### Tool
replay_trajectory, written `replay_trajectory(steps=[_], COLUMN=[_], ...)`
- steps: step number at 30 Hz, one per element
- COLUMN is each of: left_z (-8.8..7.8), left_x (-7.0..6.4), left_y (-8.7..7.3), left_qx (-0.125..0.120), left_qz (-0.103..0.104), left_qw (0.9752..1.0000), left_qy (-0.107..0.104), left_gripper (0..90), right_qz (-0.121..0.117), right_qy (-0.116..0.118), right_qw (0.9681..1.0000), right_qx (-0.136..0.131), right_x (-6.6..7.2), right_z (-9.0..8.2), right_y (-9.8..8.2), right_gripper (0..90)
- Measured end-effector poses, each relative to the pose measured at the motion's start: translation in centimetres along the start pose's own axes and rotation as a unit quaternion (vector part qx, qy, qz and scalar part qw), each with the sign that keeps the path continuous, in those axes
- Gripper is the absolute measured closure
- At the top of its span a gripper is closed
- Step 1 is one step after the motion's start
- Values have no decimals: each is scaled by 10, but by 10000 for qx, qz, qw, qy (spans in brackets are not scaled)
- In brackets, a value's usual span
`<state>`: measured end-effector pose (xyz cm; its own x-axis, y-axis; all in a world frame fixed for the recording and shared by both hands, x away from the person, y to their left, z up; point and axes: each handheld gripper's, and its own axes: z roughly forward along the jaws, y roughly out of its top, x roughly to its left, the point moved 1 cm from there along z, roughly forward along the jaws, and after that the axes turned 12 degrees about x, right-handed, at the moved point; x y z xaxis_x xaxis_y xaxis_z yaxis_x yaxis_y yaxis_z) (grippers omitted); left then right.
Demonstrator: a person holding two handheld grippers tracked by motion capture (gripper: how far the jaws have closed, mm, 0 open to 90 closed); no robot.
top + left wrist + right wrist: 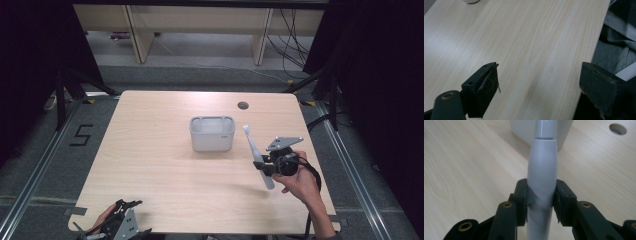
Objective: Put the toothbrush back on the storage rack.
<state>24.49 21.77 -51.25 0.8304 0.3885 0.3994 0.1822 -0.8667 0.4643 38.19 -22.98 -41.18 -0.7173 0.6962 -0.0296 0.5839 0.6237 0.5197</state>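
My right gripper [261, 165] is shut on a white electric toothbrush [258, 156] and holds it clear of the table, head tilted up and away, handle end low toward the person. In the right gripper view both pads press the toothbrush handle [541, 170] from either side at my right gripper [541, 201]. A pale grey rectangular holder [212, 133] stands mid-table, just left of the brush head. My left gripper [131, 206] rests at the near left table edge; in the left gripper view its jaws stand wide apart over bare wood, my left gripper [539, 82] open and holding nothing.
The light wooden table [160, 160] has a round cable hole [243, 105] at the back right. Black frames and cables flank the table on the floor. Grey cloth [616, 42] lies past the table edge in the left gripper view.
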Motion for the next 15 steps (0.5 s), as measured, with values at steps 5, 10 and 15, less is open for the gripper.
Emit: replay_trajectory(steps=[5, 10, 15], left_z=[0, 0, 0], left_x=[0, 0, 0], left_y=[0, 0, 0], left_qx=[58, 63, -1], left_qz=[11, 20, -10], left_qw=[10000, 10000, 10000], left_qy=[-19, -21, -8], left_gripper=[152, 152, 152], right_qz=[-34, 46, 124], right_qy=[6, 27, 56], right_qw=[9988, 9961, 9928], right_qx=[-496, -879, -1188], right_x=[-4, -5, -8], right_z=[-1, -1, -1], right_y=[10, 19, 32], right_gripper=[668, 668, 668])
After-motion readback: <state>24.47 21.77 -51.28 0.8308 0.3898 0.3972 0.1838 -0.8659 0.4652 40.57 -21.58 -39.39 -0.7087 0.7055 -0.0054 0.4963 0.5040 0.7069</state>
